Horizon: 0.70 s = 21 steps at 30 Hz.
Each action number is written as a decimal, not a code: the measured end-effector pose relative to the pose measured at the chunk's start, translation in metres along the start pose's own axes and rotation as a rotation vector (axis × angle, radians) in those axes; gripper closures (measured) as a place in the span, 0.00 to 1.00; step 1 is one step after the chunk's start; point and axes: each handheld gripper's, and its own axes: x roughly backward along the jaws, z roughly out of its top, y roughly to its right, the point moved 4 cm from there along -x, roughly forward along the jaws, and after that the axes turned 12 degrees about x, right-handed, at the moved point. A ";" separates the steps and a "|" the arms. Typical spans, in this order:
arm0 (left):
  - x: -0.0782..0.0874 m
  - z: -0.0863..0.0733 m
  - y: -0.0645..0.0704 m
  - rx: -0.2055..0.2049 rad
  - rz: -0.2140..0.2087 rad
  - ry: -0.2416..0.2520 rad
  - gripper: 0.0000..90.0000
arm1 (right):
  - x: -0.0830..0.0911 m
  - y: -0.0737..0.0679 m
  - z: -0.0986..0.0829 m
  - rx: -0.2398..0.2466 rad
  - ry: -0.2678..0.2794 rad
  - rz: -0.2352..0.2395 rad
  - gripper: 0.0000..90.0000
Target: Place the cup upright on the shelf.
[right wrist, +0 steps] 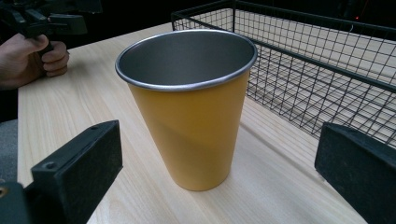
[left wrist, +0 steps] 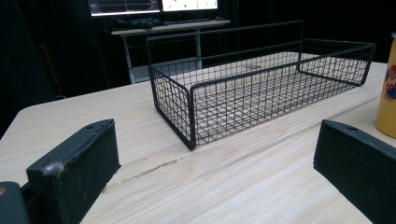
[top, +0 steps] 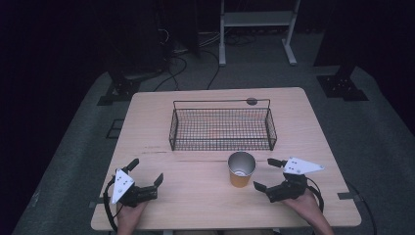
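The right tongs (top: 268,174) are spread wide and hold nothing, their jaws just beside the upright yellow cup (top: 241,169) without touching it. The cup stands near the surface's (top: 195,205) front edge, before the wire basket (top: 222,128). The left tongs (top: 145,171) gape empty near the front left corner.

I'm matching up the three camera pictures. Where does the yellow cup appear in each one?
High view: the yellow cup stands centre-right, just before the wire basket.
Left gripper view: a sliver of it at the right edge.
Right gripper view: it is central, between the open jaws.
Shared landmark: the basket.
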 end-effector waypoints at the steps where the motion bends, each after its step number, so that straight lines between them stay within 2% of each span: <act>1: 0.000 0.000 0.000 0.000 0.000 0.000 0.00 | -0.002 0.000 0.000 0.002 0.000 0.001 0.00; 21: 0.000 0.000 0.000 0.000 0.000 0.000 0.00 | -0.020 -0.005 0.006 0.018 -0.003 0.023 0.00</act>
